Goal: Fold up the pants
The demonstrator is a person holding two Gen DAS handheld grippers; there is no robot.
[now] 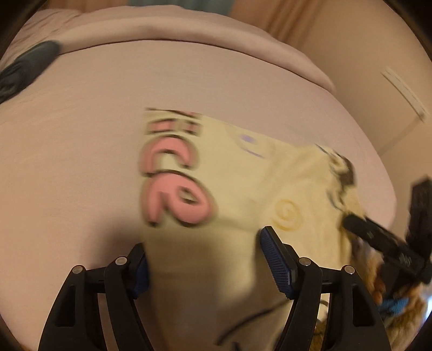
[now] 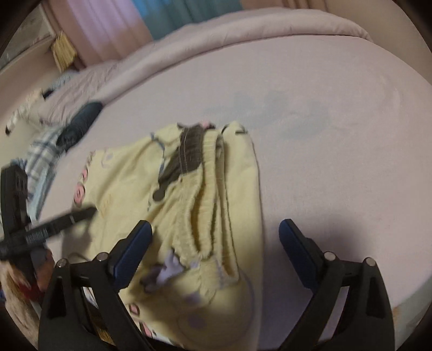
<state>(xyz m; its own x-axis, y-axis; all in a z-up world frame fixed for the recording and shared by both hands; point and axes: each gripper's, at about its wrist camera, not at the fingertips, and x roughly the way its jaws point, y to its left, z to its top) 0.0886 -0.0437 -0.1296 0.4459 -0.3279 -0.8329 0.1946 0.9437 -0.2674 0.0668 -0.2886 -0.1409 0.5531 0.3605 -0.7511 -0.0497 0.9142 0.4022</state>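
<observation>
Pale yellow pants (image 1: 237,178) with pink letters and a brown waistband lie on the pink bed sheet (image 1: 81,140). My left gripper (image 1: 205,251) is open just above the near part of the cloth, which lies between its fingers. In the right wrist view the pants (image 2: 172,189) lie bunched, waistband (image 2: 189,154) on top. My right gripper (image 2: 216,243) is open above their right edge, holding nothing. The right gripper also shows at the right of the left wrist view (image 1: 378,235), and the left gripper at the left of the right wrist view (image 2: 54,221).
A dark garment (image 2: 78,124) and a plaid cloth (image 2: 43,159) lie at the bed's left side. A folded pink blanket (image 1: 172,29) runs along the far edge. Curtains (image 2: 113,24) hang behind. The bed's right edge (image 1: 378,167) drops off near a wall.
</observation>
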